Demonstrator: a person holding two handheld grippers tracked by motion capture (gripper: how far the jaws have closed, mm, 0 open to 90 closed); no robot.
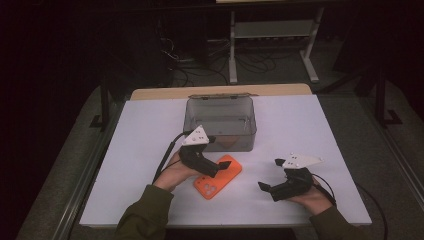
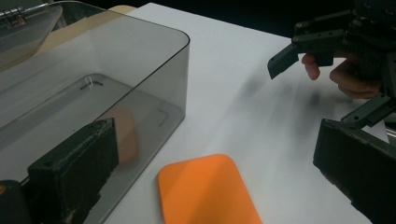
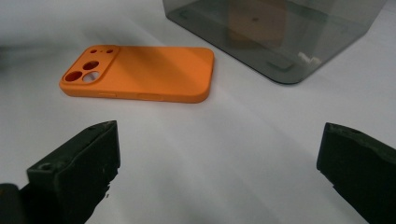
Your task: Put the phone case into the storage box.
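orange phone case (image 3: 140, 72) matte, rounded (flat) | smoky box (image 1: 220, 122) perhaps plastic | both tools gape

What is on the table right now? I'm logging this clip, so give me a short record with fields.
surface: white table
case: orange phone case, flat, camera holes up, in front of the box
box: smoky clear plastic box, lid open
left tool: open, over the case
right tool: open, apart from the case, pointing toward it
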